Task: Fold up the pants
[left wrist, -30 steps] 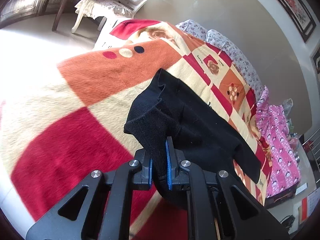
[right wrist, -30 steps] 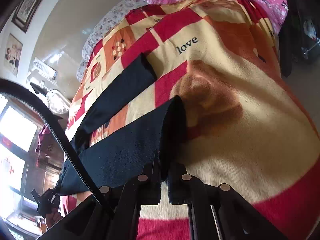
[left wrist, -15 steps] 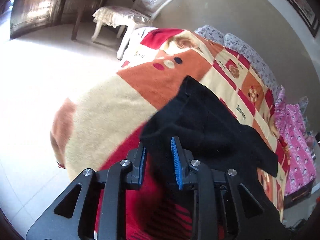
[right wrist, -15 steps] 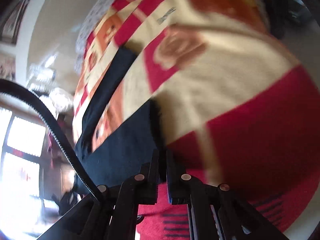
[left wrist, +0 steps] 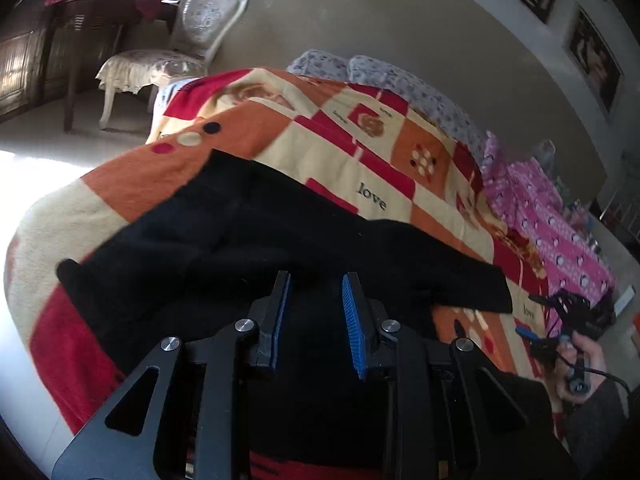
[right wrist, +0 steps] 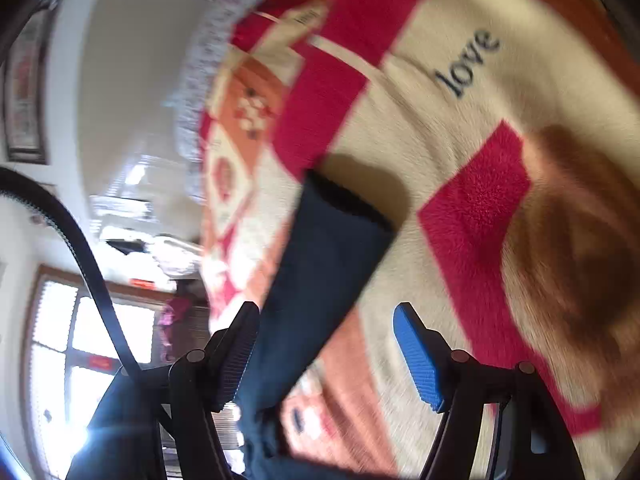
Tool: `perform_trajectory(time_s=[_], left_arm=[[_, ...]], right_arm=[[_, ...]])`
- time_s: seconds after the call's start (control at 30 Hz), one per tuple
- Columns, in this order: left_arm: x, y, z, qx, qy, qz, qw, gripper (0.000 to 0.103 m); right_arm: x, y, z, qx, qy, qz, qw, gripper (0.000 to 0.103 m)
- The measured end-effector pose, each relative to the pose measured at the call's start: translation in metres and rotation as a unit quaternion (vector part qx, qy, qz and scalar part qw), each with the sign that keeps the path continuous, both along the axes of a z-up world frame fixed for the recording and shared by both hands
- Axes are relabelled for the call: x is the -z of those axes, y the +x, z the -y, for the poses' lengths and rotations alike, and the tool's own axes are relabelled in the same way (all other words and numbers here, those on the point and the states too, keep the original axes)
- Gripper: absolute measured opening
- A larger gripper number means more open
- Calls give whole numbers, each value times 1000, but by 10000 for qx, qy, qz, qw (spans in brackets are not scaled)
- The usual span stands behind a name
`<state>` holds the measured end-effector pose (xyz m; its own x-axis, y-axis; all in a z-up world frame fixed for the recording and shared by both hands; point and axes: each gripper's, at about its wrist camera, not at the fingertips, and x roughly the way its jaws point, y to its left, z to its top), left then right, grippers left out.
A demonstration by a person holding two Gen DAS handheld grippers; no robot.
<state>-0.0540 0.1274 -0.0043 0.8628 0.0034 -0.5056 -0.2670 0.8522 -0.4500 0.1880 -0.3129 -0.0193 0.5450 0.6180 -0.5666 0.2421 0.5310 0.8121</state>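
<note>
Both grippers' jaws stand open, gripping nothing: the left gripper point(left wrist: 314, 316) over the black pants point(left wrist: 248, 240) on the patchwork blanket point(left wrist: 400, 196), a white chair point(left wrist: 180, 56) beyond; the right gripper point(right wrist: 326, 350) with a pant leg point(right wrist: 320, 272) between its jaws.

Harsh window glare, motion blur, fisheye warping

- The pants point(left wrist: 248, 240) are matt black knit cloth.
- The blanket point(right wrist: 500, 184) is fuzzy, napped fleece.
- The left gripper point(left wrist: 316, 316) is matt black plastic with ribbed blue pads point(left wrist: 354, 328).
</note>
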Motion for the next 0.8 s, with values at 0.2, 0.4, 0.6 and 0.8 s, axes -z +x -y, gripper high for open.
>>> perform_trajectory(time_s=[0.2,0.4,0.6,0.8], left_arm=[[19,13,-2,-168,50,-295,9994,24],[23,13,-3,-99,-43,-372,9992,24],[24,12,-2,-91,-40,-409,9991,24],[24,12,-4,-102,-61,-401,9991,24]], right_arm=[[13,30,-9,-24,-281,128,9995,53],[12,49,-16,32,-321,127,9994,52],[20,39,-11,54,-590,102,9982,5],[-8,5,-10,-6,-1499,736,9860,4]])
